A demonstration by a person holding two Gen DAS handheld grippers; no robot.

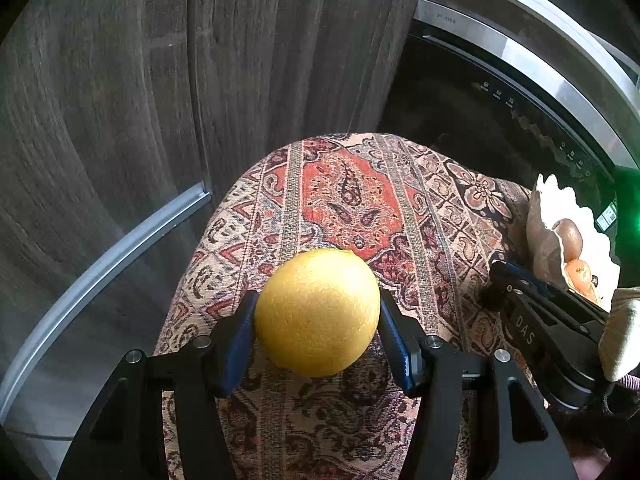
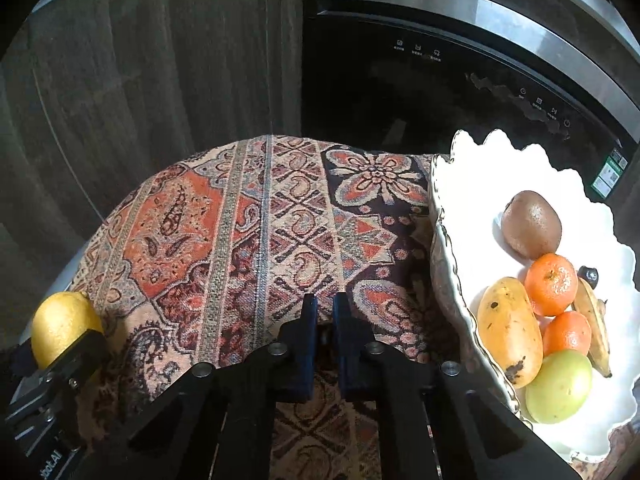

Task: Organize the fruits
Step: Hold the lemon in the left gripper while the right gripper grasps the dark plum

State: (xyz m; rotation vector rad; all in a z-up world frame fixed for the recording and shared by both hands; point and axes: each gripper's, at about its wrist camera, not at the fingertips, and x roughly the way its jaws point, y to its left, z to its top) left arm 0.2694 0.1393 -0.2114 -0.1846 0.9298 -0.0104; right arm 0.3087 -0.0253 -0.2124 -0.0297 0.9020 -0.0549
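My left gripper [image 1: 317, 312] is shut on a yellow lemon [image 1: 317, 312] and holds it over the patterned cloth [image 1: 348, 200]. The lemon also shows at the far left of the right wrist view [image 2: 64, 326], with the left gripper's body below it. My right gripper [image 2: 324, 304] is shut and empty, low over the cloth [image 2: 240, 240]. A white scalloped bowl [image 2: 460, 184] at the right holds a kiwi [image 2: 531, 224], two mandarins [image 2: 551, 284], a mango [image 2: 508, 330], a green apple [image 2: 560, 386] and a banana [image 2: 596, 328]. The bowl shows at the right edge of the left wrist view [image 1: 548, 216].
A dark glass-fronted appliance [image 2: 440, 92] with a steel trim stands behind the cloth-covered surface. A dark wood-grain panel [image 1: 120, 100] fills the left. The cloth's rounded far edge [image 2: 280, 138] drops off toward them.
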